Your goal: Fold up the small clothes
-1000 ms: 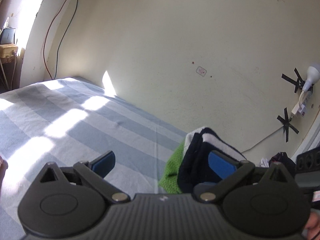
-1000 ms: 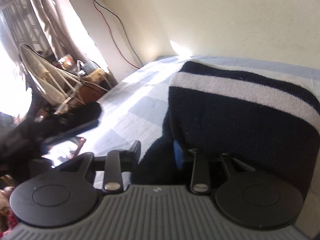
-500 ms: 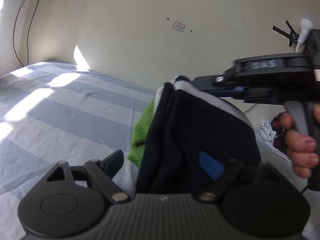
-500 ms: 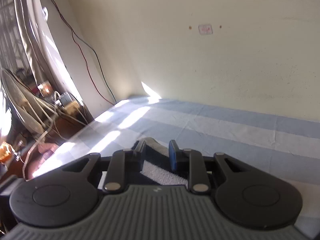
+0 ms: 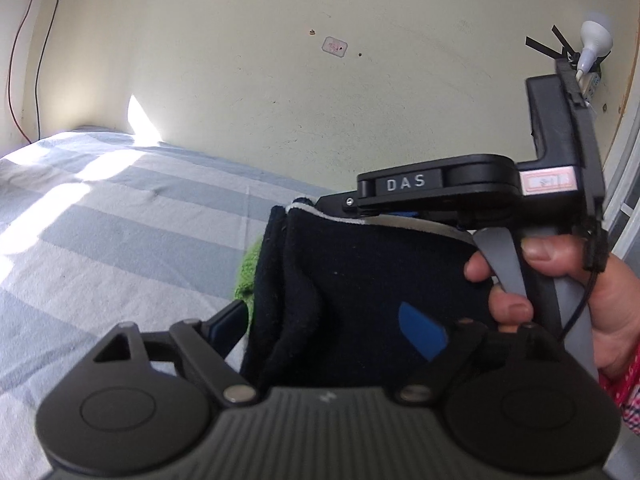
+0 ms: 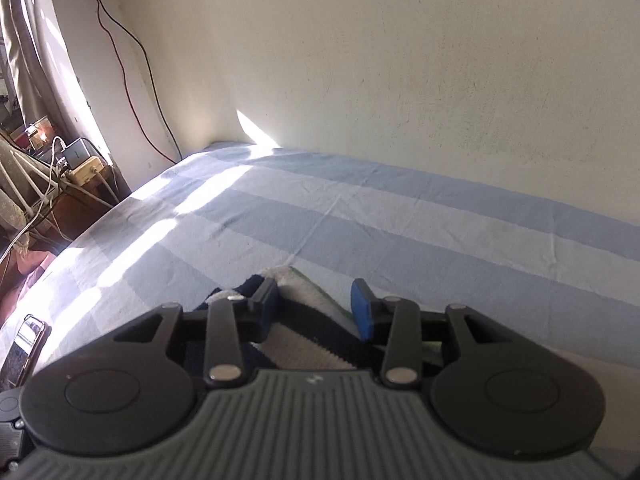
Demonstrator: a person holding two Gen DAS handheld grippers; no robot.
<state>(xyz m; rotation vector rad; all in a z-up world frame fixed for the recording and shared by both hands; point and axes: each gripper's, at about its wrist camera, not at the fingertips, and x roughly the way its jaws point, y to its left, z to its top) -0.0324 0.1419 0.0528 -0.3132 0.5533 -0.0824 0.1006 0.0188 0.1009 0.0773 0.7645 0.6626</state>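
I kept my left gripper (image 5: 328,330) spread around the dark folded cloth (image 5: 372,280) on the striped bed (image 5: 120,220), jaws opening, while my right gripper (image 6: 316,306) over its top edge was likewise opening, apparently letting the finished fold settle there.

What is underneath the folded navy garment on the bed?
A green cloth pokes out from under the navy garment at its left edge. How far it extends beneath, and anything else below, is covered.
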